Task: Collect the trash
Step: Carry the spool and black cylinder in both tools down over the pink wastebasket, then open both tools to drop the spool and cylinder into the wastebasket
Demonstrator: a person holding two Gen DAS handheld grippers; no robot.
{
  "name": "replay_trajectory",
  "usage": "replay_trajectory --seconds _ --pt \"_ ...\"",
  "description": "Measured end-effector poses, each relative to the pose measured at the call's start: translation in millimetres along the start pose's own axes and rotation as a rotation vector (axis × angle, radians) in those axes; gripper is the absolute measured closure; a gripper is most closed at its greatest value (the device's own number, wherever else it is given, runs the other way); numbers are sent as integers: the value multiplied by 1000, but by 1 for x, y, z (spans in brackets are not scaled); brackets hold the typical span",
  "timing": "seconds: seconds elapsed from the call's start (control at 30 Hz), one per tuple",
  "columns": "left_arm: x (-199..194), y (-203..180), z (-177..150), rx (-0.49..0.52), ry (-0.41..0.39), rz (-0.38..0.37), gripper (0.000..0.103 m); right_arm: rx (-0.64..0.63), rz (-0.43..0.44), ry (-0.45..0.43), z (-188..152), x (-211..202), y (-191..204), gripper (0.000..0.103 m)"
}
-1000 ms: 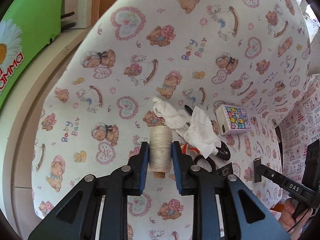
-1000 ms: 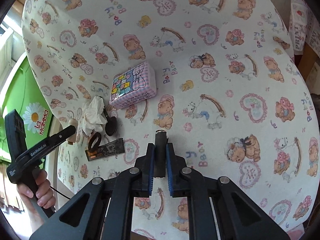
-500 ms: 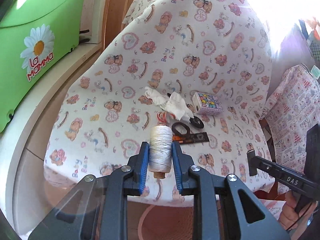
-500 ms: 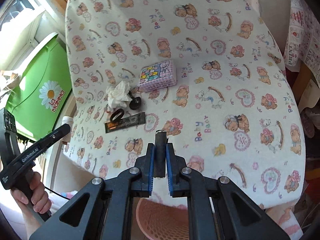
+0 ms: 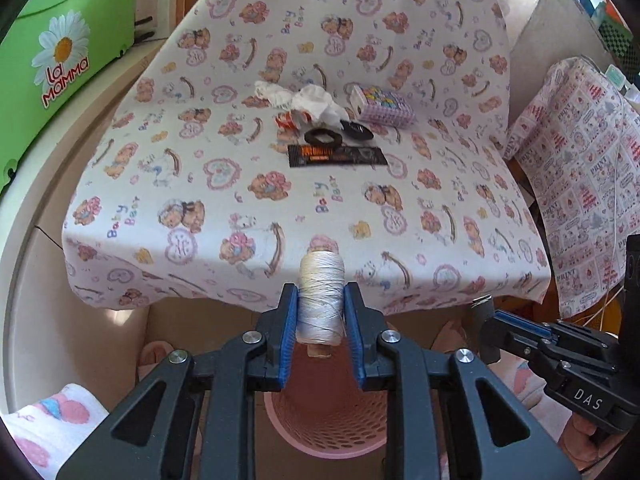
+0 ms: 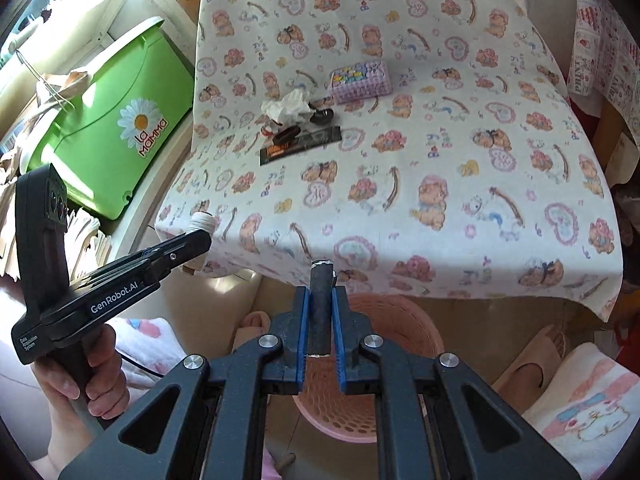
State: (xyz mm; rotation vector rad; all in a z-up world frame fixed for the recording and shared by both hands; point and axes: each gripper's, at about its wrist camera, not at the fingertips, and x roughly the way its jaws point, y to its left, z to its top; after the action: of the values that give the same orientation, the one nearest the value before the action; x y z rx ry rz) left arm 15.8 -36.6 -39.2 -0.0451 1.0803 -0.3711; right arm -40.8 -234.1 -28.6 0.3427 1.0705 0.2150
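My left gripper (image 5: pixel 320 294) is shut on a spool of cream thread (image 5: pixel 322 280), held upright past the table's near edge. Below it stands a pink mesh basket (image 5: pixel 328 420). My right gripper (image 6: pixel 320 294) is shut on a short dark cylinder (image 6: pixel 321 276) above the same basket (image 6: pixel 400 308). Each gripper shows in the other's view: the left one (image 6: pixel 200 236) and the right one (image 5: pixel 484 320). On the bear-print tablecloth (image 5: pixel 240 200) lie a crumpled white tissue (image 5: pixel 308 98), a black wrapper (image 5: pixel 336 156), a black ring (image 5: pixel 322 136) and a black cap (image 5: pixel 356 130).
A pink checkered box (image 5: pixel 384 106) lies beside the trash pile. A green La Mamma bin (image 5: pixel 60 52) stands to the left of the table. A print-covered seat (image 5: pixel 580 160) is on the right. Slippers (image 6: pixel 536 352) and pink patterned fabric (image 6: pixel 580 412) are near the basket.
Both grippers have drawn back from over the tabletop to beyond its near edge, above the pink basket. Each keeps its grip, the left on the spool, the right on the dark cylinder.
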Motion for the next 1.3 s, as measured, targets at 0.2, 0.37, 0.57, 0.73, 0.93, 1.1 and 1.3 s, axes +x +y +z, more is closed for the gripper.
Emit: replay_trajectory --seconds 0.2,0.37,0.57,0.73,0.93,1.1,1.3 --pt "27 -12 -25 32 124 7 81 21 -51 71 -11 26 -14 91" --pt "53 -10 -41 53 195 72 81 79 -105 125 -17 49 -37 91" --pt "100 1 -63 65 340 119 81 72 -183 160 -28 81 -47 91" --pt "127 7 -80 60 426 132 81 85 -185 225 -40 109 -53 91" --pt "142 9 -90 79 477 166 80 105 -213 323 -58 148 -58 91" --pt "145 9 -90 91 497 177 80 106 -234 343 -63 160 -59 87" --pt "142 12 -84 97 470 207 60 102 -264 313 -59 153 -63 68"
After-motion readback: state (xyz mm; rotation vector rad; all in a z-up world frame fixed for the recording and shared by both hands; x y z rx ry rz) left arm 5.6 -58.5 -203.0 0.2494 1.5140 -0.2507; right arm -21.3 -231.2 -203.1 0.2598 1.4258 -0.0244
